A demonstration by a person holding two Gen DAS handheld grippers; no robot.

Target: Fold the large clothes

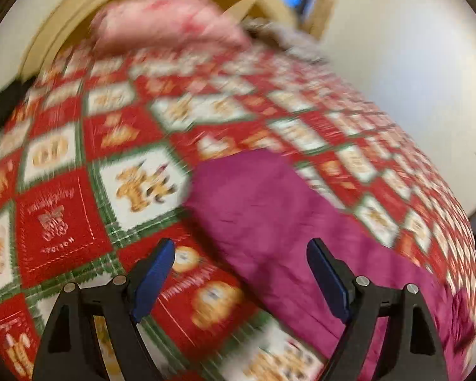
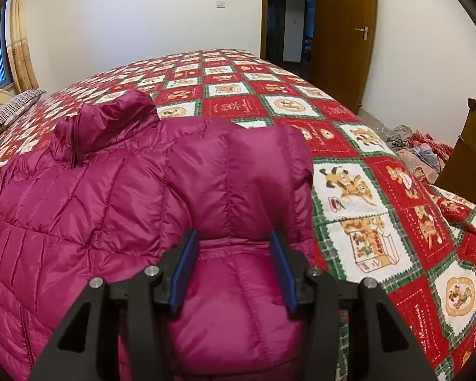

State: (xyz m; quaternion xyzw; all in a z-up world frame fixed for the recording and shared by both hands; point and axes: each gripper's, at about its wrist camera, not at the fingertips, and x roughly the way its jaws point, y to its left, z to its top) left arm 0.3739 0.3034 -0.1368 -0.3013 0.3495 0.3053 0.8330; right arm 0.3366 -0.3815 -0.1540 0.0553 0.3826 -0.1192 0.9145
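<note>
Right hand-held gripper [image 2: 234,266], fingers spread, straddles a folded sleeve of the magenta jacket [image 2: 111,197] lying on the bed [image 2: 365,171]. Left hand-held gripper [image 1: 241,273], also spread, hovers just short of it. Probably mid-fold; next, pinch and fold.

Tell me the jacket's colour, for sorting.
Magenta puffer jacket, clearest in the right wrist view.

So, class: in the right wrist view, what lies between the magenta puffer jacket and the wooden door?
In the right wrist view, only the red patchwork bedspread covers the stretch between the puffer jacket and the door; nothing else rests on it.
</note>
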